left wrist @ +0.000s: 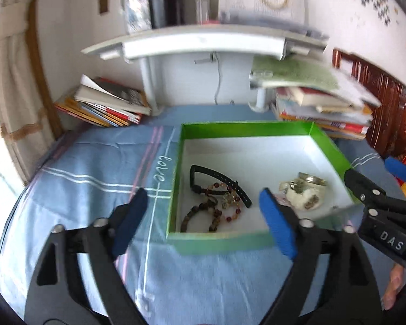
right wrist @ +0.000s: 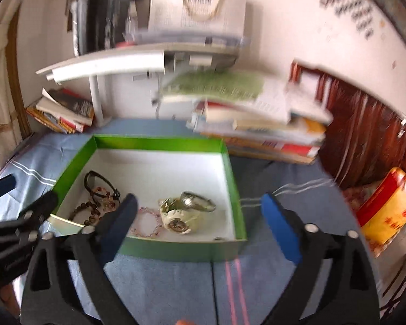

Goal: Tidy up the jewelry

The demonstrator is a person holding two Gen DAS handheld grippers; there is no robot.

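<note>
A green box (left wrist: 243, 129) with a white floor sits on a blue cloth; it shows in the right wrist view too (right wrist: 159, 143). Inside lie a black strap (left wrist: 219, 178), brown and red bead bracelets (left wrist: 216, 211), a pink bead bracelet (right wrist: 149, 222), a cream pouch (left wrist: 303, 199) and a silver bangle (right wrist: 197, 201). My left gripper (left wrist: 203, 222) is open and empty above the box's near-left corner. My right gripper (right wrist: 200, 224) is open and empty above the box's near-right part. The right gripper also shows at the right of the left wrist view (left wrist: 379, 178).
Book stacks stand behind the box on the left (left wrist: 105, 105) and right (left wrist: 322, 108). A white shelf (left wrist: 203, 43) hangs above them. A dark wooden headboard (right wrist: 365, 135) and a red-yellow package (right wrist: 387, 205) are at the right.
</note>
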